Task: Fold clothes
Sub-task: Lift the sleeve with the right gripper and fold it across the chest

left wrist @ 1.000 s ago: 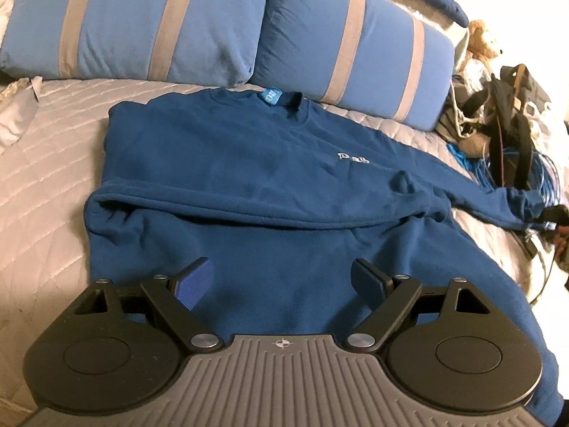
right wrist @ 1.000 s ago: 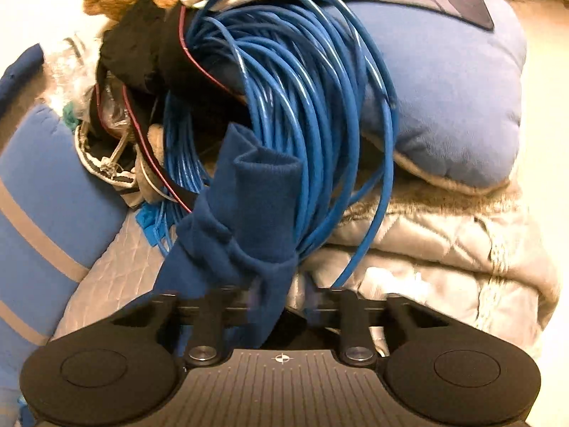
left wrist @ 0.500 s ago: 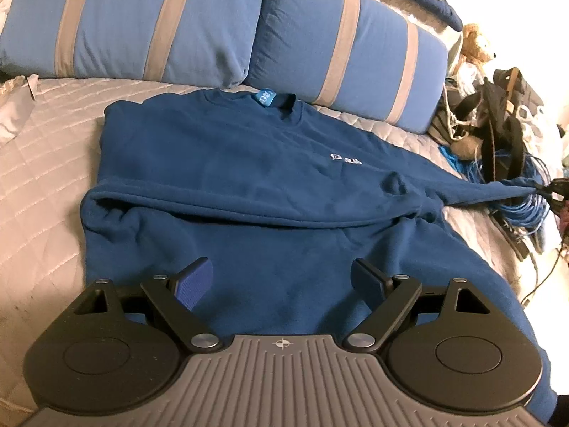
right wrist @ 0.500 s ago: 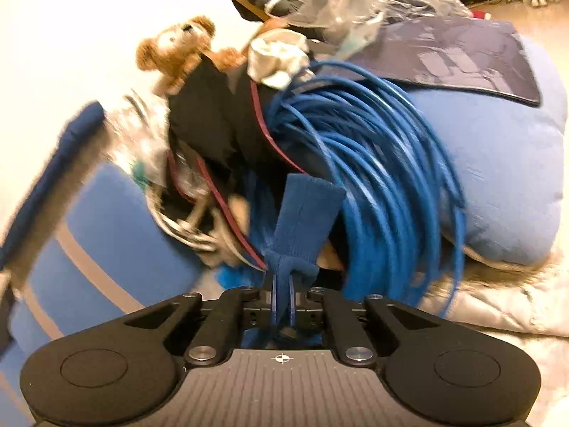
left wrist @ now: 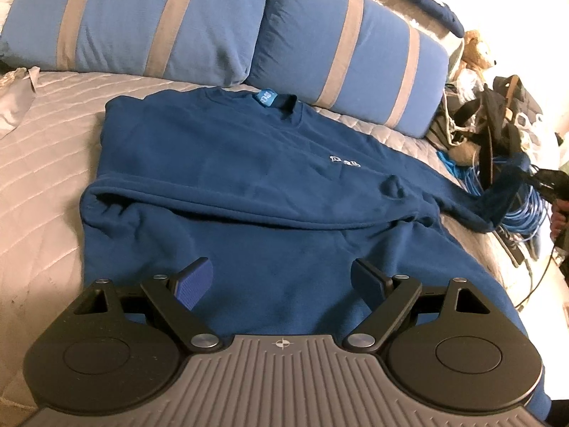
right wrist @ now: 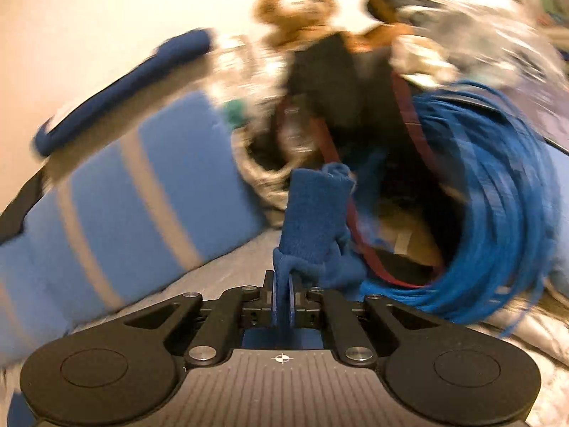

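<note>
A navy sweatshirt [left wrist: 249, 185] lies flat on the quilted bed [left wrist: 39, 163], collar toward the pillows, with one sleeve folded across its chest. My left gripper [left wrist: 282, 279] is open and empty, hovering over the sweatshirt's lower hem area. My right gripper [right wrist: 283, 293] is shut on the cuff of the other sleeve [right wrist: 314, 213] and holds it lifted off the bed at the right. In the left wrist view that sleeve [left wrist: 498, 199] stretches up to the right gripper [left wrist: 537, 176] over the blue cable coil.
Two blue striped pillows [left wrist: 149, 17] [left wrist: 352, 46] lie at the head of the bed. A coil of blue cable [right wrist: 490, 185], a black bag [left wrist: 498, 121] and a teddy bear [right wrist: 295, 14] crowd the bed's right side. A blue cushion edges the right wrist view.
My right gripper has lifted the sleeve cuff higher and swung left, away from the cable coil; its view is motion-blurred. The left gripper has stayed open over the hem.
</note>
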`<state>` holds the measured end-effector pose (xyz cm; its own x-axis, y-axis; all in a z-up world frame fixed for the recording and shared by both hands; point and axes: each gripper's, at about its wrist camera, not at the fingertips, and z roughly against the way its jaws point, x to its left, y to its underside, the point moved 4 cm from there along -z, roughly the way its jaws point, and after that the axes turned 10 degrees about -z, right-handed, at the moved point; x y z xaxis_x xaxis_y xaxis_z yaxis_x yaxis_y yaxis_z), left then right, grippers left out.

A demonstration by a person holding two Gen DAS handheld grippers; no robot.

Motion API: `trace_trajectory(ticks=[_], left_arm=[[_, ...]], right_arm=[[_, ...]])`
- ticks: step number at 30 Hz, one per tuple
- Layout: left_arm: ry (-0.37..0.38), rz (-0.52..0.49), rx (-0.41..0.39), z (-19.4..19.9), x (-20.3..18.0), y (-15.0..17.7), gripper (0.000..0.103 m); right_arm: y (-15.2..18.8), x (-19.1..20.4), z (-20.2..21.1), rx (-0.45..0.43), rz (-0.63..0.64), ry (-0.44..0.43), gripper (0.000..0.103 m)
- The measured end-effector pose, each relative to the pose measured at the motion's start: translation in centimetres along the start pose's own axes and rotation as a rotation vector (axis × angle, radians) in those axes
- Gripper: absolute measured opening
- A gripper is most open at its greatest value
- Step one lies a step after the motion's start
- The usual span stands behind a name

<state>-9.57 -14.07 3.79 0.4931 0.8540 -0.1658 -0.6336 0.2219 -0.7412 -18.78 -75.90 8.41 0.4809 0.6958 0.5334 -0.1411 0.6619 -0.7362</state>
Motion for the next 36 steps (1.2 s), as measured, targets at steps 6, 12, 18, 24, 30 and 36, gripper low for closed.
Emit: trace_trajectory(ticks=[6,12,18,24,30,36], left_arm=[[-0.007,0.008,-0.005,0.0,0.0,0.1,0.085],[-0.012,0.004,-0.009,0.1,0.0,0.1,0.085],[-0.002,0.010,-0.009,0.2,0.2,0.1,0.085],[0.017,0.024,-0.007,0.2,0.4,0.2,0.085],[0.018,0.042,-0.012,0.4,0.5,0.3,0.085],[-0.023,0.083,0.024,0.4,1.0,-0.1,0.085]], right_arm=[[3.2,6.3,-0.8,0.076,0.079,-0.136,0.008],[7.3,11.0,-1.3,0.193,0.109,-0.262,0.008],[11.2,14.6,-1.2,0.272,0.173,-0.326,0.008],[13.0,18.2,-0.8,0.250,0.259,-0.349,0.008],[16.9,25.1,2.4,0.084,0.642,-0.421,0.008],[26.4,26.2,4.1,0.252,1.081,-0.475,0.034]])
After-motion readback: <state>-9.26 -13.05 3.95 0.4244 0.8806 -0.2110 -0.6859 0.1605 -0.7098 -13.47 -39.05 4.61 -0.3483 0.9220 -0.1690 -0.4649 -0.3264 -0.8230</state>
